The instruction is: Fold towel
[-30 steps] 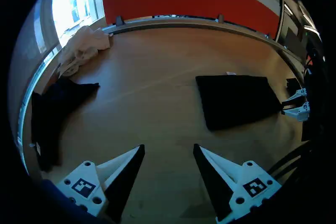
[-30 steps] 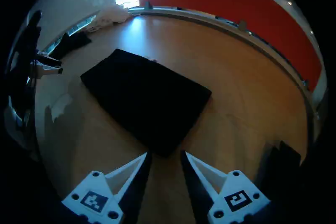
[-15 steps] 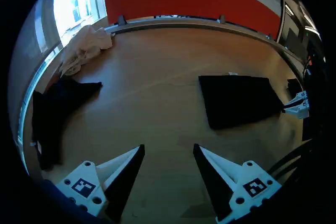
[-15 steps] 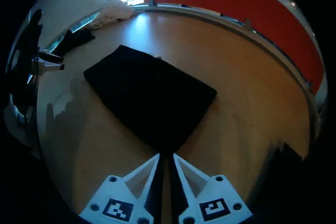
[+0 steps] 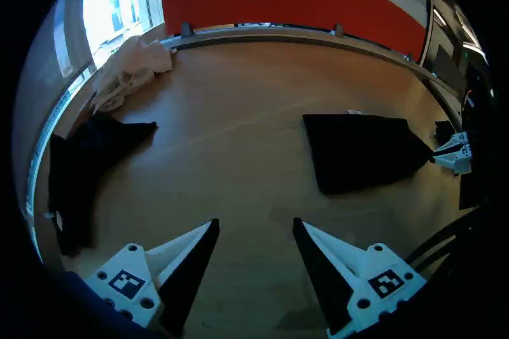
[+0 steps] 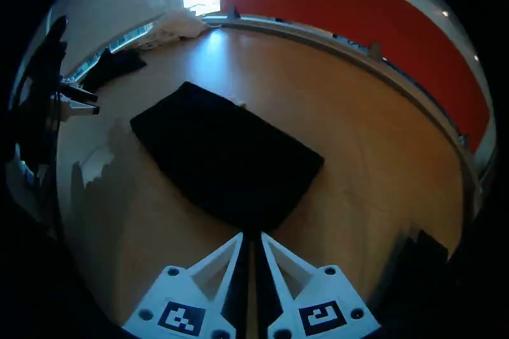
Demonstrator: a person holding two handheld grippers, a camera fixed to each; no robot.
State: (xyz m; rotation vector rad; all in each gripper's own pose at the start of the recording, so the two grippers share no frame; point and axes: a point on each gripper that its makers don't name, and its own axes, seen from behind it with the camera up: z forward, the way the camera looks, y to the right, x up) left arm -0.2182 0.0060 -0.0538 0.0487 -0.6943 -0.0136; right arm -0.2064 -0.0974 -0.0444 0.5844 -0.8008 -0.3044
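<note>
Slippage is the main worry here. The right gripper (image 6: 252, 237) is clenched on the near corner of the black rectangular towel (image 6: 226, 158), and in the left gripper view that corner is drawn out to a point towards it. The rest of the towel lies flat in the middle of the wooden tabletop (image 5: 242, 123). The hold looks like a thin bite at the very tip, so a quick lift or a sideways pull could probably tug the fabric free.

The left gripper (image 5: 254, 221) hangs released with its fingers wide apart, well apart from the towel and holding nothing. If the fold is carried over by one corner alone, the cloth will likely swing, sag and land skewed, with edges that do not meet. Dragging it low could also slide the whole towel across the smooth wood instead of folding it.

A crumpled white cloth (image 5: 130, 69) and a dark cloth heap (image 5: 89, 161) sit far off at the tabletop's edge, so snagging on them seems unlikely.
</note>
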